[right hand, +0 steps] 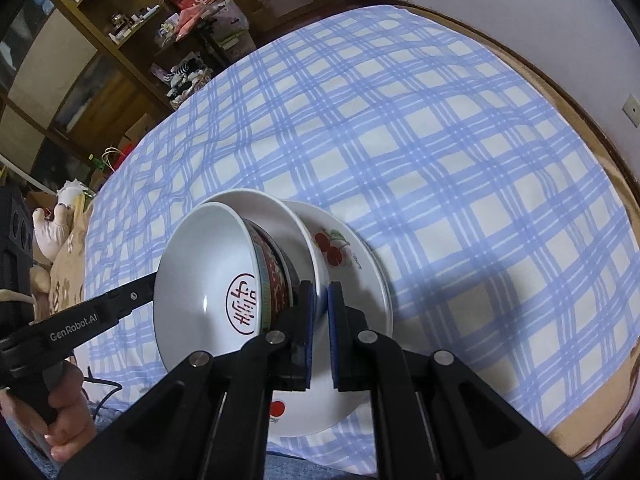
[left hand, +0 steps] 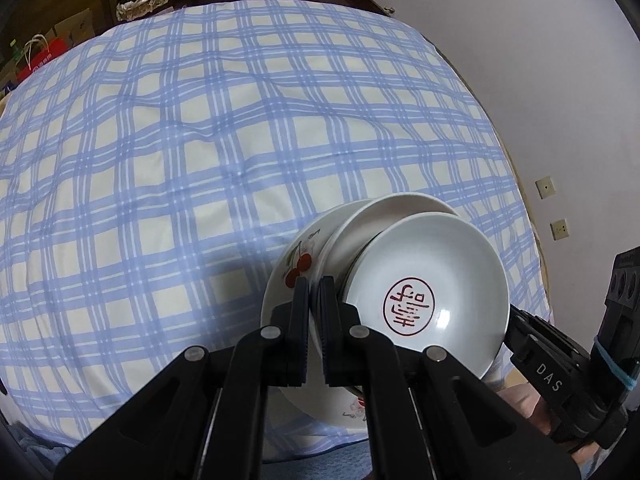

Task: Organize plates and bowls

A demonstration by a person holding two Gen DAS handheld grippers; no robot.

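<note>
With both grippers, left gripper (left hand: 314, 292) and right gripper (right hand: 320, 300), pinching the cherry plate (left hand: 294, 264) rim, we carry the stack; next, lower it level.

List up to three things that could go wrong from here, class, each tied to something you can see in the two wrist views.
1. Each gripper, left gripper and right gripper, pinches only the thin rim of the cherry plate; it may slip out.
2. The red-stamp bowl and the white dish beneath it sit off-centre and loose; tilting could slide them off.
3. The checked cloth looks wrinkled, so the stack might settle unevenly.
</note>
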